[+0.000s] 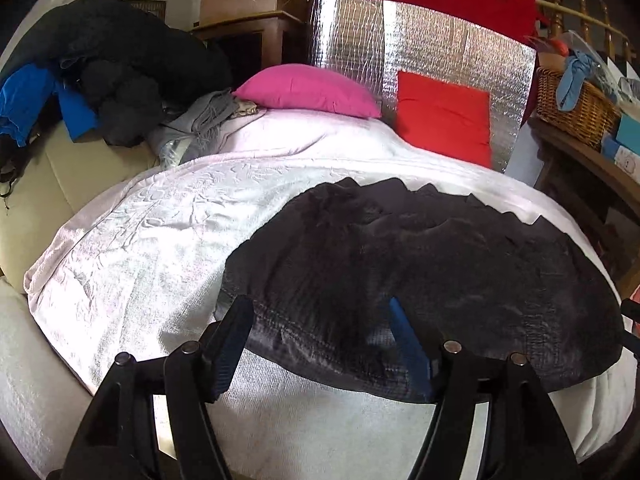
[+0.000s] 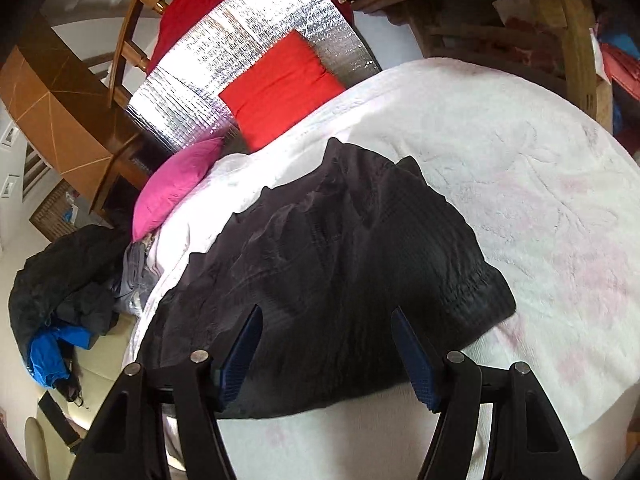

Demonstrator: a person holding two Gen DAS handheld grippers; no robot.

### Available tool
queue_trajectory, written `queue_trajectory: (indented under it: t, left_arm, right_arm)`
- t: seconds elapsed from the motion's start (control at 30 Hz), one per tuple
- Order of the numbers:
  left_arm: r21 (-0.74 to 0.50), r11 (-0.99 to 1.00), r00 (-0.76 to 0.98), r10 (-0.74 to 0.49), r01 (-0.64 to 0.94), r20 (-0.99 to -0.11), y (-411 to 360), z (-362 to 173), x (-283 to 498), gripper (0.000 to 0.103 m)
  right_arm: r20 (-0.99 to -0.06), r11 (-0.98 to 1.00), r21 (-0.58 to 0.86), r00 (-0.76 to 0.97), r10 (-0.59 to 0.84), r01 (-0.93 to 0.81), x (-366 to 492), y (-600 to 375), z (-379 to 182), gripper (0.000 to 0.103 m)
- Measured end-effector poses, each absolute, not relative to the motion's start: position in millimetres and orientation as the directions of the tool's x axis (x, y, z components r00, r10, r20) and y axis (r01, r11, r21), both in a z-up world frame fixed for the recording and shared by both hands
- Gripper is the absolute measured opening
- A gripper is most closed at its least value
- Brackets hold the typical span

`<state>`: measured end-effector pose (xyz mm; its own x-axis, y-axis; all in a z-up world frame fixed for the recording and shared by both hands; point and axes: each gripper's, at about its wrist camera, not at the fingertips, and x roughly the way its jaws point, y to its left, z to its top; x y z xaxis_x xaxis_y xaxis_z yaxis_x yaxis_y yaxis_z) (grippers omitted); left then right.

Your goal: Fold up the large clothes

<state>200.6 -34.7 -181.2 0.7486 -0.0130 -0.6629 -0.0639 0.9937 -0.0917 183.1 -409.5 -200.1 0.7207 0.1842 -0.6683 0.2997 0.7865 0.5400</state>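
Cloth: the black garment (image 1: 420,280) lies crumpled in soft ridges on the white blanket (image 1: 140,240), below the red pillow (image 1: 444,116); it looks light, limp and thin, likely to sag and slide. Its near hem and corners seem the best hold. Left gripper (image 1: 324,344) and right gripper (image 2: 326,344) hover over that hem, jaws spread, holding nothing.

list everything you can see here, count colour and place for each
dark garment: one, black, spread on the white cover near the front edge
white cover: one, white, over the bed
pink cushion: one, pink, at the far end of the bed
red cushion: one, red, leaning on the silver panel
silver panel: one, foil silver, upright behind the cushions
clothes pile: one heap, black, grey and blue, left of the bed
wicker basket: one, brown, on a wooden shelf at right
left gripper: black with blue pads, open above the garment
right gripper: same, open above the garment
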Motion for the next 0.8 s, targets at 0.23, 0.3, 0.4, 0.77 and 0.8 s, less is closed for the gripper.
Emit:
queue_trajectory:
  t: [0.23, 0.3, 0.4, 0.77, 0.8]
  left_arm:
    - [-0.059, 0.995, 0.698, 0.012, -0.077, -0.716, -38, -205, 218, 0.071]
    - [-0.032, 0.996, 0.676, 0.032, -0.082, -0.737, -40, -214, 221, 0.071]
    - [0.004, 0.997, 0.664, 0.052, -0.073, -0.746, -44, -221, 224, 0.072]
    - [0.066, 0.997, 0.705, 0.065, -0.025, -0.706, -42, -174, 255, 0.079]
    - [0.079, 0.996, 0.697, 0.077, -0.029, -0.713, -40, -173, 266, 0.079]
  right_arm:
    - [-0.735, 0.789, 0.507, 0.653, 0.185, 0.347, 201, -412, -231, 0.069]
    - [-0.743, 0.807, 0.483, 0.647, 0.174, 0.338, 203, -409, -234, 0.069]
    - [-0.747, 0.819, 0.469, 0.644, 0.169, 0.329, 203, -407, -236, 0.069]
    - [-0.685, 0.812, 0.508, 0.706, 0.18, 0.287, 221, -414, -191, 0.069]
    - [-0.68, 0.809, 0.513, 0.711, 0.18, 0.287, 230, -415, -187, 0.069]
